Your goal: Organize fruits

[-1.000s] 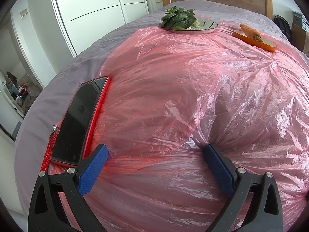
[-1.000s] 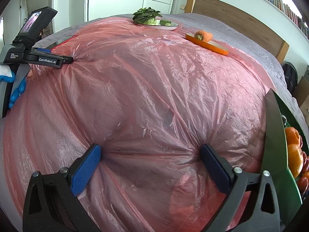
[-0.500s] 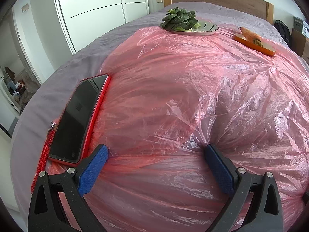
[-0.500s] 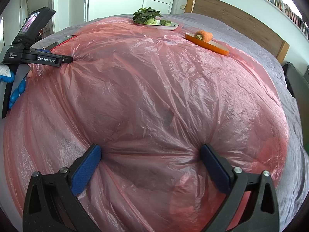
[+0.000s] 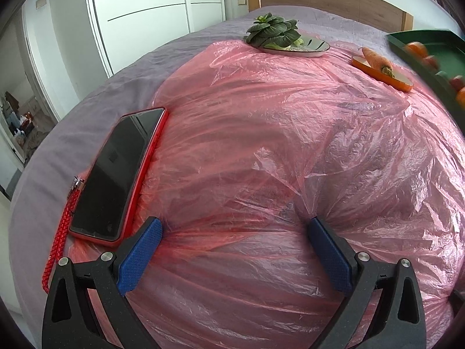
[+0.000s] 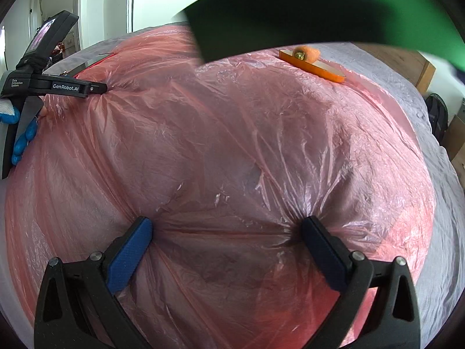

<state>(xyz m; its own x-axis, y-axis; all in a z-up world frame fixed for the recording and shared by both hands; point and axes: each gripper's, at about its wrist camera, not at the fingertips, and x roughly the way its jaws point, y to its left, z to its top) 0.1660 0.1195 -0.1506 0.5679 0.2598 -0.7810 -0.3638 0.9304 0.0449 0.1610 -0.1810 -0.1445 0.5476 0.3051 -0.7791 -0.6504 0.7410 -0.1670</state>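
A dark green tray (image 5: 430,58) carrying orange and red fruits (image 5: 415,49) is in the air at the far right of the left wrist view, blurred. In the right wrist view its underside (image 6: 305,14) fills the top. My left gripper (image 5: 235,232) is open, its tips resting on the pink plastic sheet (image 5: 276,145); it also shows at the left of the right wrist view (image 6: 72,87). My right gripper (image 6: 226,232) is open, its tips on the same sheet (image 6: 232,145). Both are empty.
A carrot (image 5: 376,58) lies on an orange plate (image 5: 386,75) at the far side. Leafy greens (image 5: 273,32) sit on a grey plate (image 5: 308,48). A red-cased phone (image 5: 119,171) with a red strap lies left on the grey bed cover. Wardrobe and headboard stand behind.
The green tray of fruits has swung from the right edge up across the top of the right wrist view and into the left wrist view. Both grippers stayed on the sheet.
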